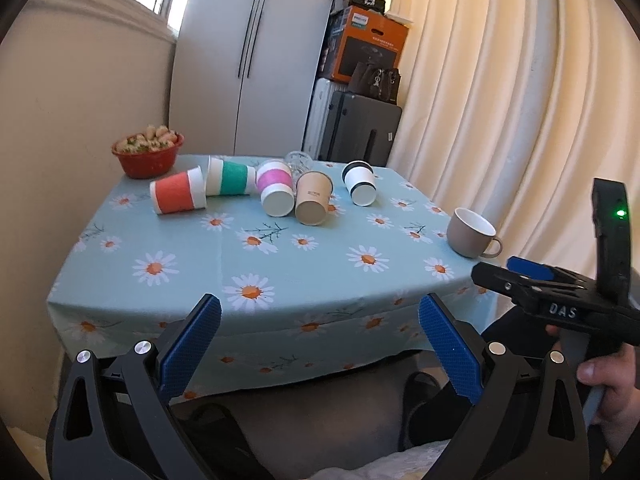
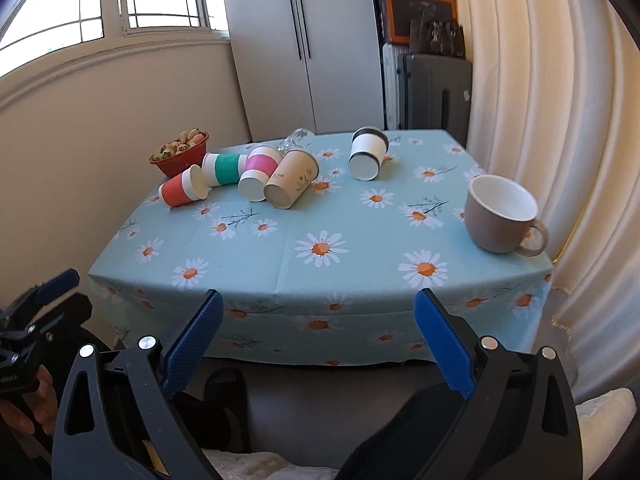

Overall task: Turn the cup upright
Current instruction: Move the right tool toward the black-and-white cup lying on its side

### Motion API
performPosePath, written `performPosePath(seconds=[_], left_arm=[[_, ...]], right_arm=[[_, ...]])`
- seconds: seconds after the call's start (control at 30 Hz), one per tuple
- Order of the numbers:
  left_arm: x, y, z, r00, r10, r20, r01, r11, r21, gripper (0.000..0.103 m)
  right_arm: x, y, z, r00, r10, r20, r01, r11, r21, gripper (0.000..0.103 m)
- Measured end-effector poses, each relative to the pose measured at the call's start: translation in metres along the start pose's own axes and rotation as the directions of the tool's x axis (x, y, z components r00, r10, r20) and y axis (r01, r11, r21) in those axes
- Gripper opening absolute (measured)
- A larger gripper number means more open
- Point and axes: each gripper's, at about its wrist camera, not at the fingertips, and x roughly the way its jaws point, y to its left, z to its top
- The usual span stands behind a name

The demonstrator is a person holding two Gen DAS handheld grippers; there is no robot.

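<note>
Left gripper (image 1: 320,312): blue ribbed pads spread wide, nothing between them, held short of the near table edge. Right gripper (image 2: 318,310): pads likewise spread wide, empty, also short of the near edge; from the left wrist view it sits at the far right, gripped by a hand (image 1: 612,392).

Table covered by a light blue daisy-print cloth (image 1: 280,264).

Task objects: five paper cups lying on their sides in a loose cluster toward the far side of the table:
- red-sleeved white paper cup (image 1: 178,196), leftmost, just in front of the red bowl
- green-banded white paper cup (image 1: 231,178), touching the red one
- pink-banded white paper cup (image 1: 275,190), base toward camera
- plain brown kraft paper cup (image 1: 314,198), leaning against the pink one
- white paper cup with dark bands (image 1: 359,182), apart from the cluster, to its right

A clear glass item (image 1: 298,160) lies behind the pink and brown cups; shape unclear.

Grey-brown ceramic mug with white interior (image 2: 502,214): upright, near right corner, handle to the right.

Red plastic bowl of small fruit (image 1: 148,154): far left corner
</note>
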Motion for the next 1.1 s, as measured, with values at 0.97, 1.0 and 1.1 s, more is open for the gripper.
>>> performPosePath(seconds=[0.97, 1.0, 1.1], left_arm=[[0.164, 0.016, 0.141, 0.916, -0.356, -0.184, 0.316, 0.924, -0.215, 0.096], [0.171, 0.015, 0.145, 0.910, -0.373, -0.183, 0.329, 0.916, -0.230, 0.096], [0.187, 0.012, 0.153, 0.904, -0.385, -0.187, 0.337, 0.909, -0.245, 0.096]], right_arm=[[0.207, -0.078, 0.202, 0.936, 0.136, -0.325, -0.080, 0.980, 0.180, 0.095], [0.217, -0.083, 0.206, 0.927, 0.146, -0.344, -0.080, 0.977, 0.199, 0.095], [0.239, -0.094, 0.215, 0.909, 0.157, -0.387, -0.069, 0.971, 0.231, 0.095]])
